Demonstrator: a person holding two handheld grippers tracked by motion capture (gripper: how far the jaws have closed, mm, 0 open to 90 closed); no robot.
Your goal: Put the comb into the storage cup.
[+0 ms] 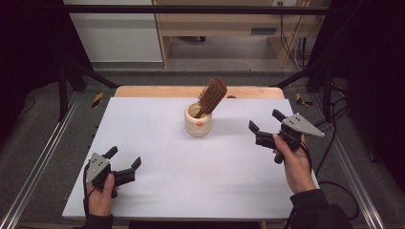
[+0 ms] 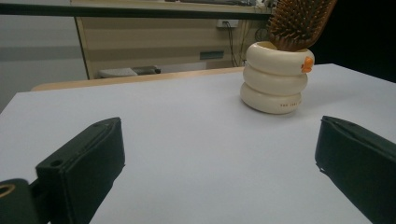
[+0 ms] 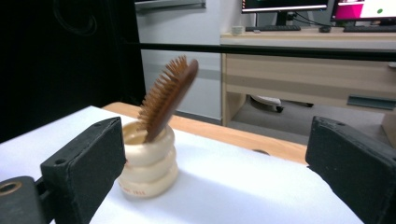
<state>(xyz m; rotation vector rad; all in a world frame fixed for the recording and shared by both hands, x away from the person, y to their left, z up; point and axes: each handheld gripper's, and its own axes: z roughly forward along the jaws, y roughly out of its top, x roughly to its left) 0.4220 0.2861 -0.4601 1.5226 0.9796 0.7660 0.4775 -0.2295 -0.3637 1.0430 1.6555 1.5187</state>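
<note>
The left gripper (image 1: 125, 159) is hovering near the tabletop's (image 1: 157, 143) near left corner, jaws spread and holding nothing. The right gripper (image 1: 265, 121) is hanging by the right edge, likewise agape. Toward the far edge, the brown hairbrush (image 1: 211, 96) is leaning handle-down in the cream ringed cup (image 1: 198, 122).

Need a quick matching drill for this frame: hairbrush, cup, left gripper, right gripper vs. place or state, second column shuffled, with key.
Things:
1. hairbrush
2. cream ringed cup
3. left gripper
4. right gripper

Place or state:
A. open, near the table's front left
B. stands on the white table, toward its far edge
C. handle down in the cup, leaning
D. open, at the table's right side, nearer the cup

Pairs: 1-C, 2-B, 3-A, 4-D
</note>
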